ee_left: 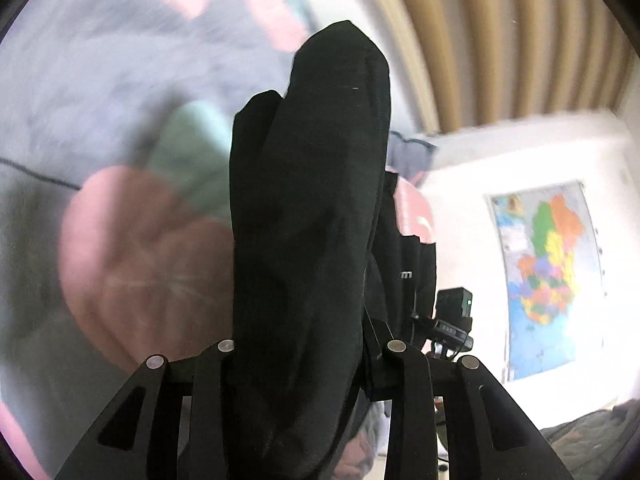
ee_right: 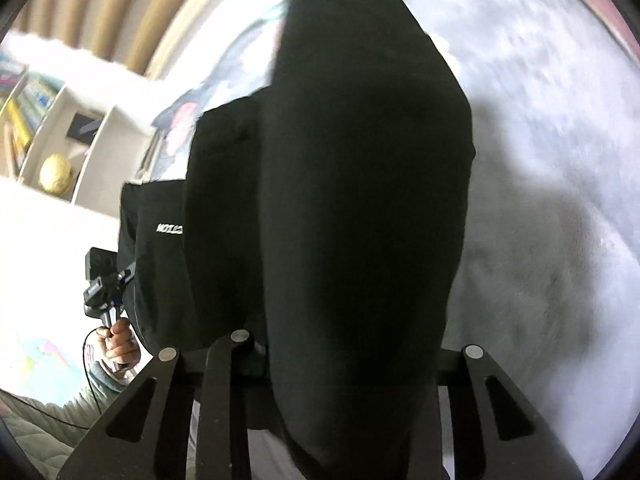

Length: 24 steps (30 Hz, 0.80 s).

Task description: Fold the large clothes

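The left hand-held gripper [ee_left: 308, 240] clamps a bunched fold of a black garment [ee_left: 304, 200], raised above a grey bedspread [ee_left: 100, 92] printed with pink shapes. The right hand-held gripper [ee_right: 360, 220] likewise grips the same black garment [ee_right: 360, 200], which drapes over its fingers. A map poster [ee_left: 548, 272] hangs on the wall.

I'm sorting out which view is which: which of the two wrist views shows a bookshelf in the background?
The right wrist view: a white bookshelf stands upper left. The left wrist view shows a wall map instead.

White wall [ee_left: 500, 160], map [ee_left: 548, 272], bookshelf [ee_right: 52, 120], beige curtain [ee_left: 500, 32].
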Available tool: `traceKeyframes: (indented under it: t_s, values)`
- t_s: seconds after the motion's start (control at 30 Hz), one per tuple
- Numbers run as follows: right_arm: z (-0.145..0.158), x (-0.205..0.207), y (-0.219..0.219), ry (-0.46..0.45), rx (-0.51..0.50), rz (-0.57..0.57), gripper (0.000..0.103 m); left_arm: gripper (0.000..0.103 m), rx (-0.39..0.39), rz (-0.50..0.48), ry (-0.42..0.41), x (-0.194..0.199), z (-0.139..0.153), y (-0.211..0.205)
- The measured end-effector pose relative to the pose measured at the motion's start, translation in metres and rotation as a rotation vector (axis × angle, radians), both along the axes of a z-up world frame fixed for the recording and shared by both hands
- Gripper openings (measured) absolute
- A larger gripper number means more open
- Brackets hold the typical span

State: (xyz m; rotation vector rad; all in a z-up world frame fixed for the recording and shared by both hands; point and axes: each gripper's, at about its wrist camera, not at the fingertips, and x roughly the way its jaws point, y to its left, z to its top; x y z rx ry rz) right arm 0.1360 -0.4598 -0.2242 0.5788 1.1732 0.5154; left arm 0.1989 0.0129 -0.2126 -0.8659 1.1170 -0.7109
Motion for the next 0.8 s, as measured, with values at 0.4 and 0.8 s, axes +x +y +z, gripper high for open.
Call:
traceKeyframes:
  t_s: [0.4, 0.8]
  values:
    - [0.039, -0.050, 0.026, -0.063, -0.019, 0.059, 0.036, 0.035, 0.005, 0.061, -0.096, -0.115, 0.090, 0.059]
    - [-0.059, -0.073, 0.090, 0.167, -0.187, 0.019, 0.044, 0.042, 0.114, 0.174, 0.225, -0.163, -0.024, 0.102]
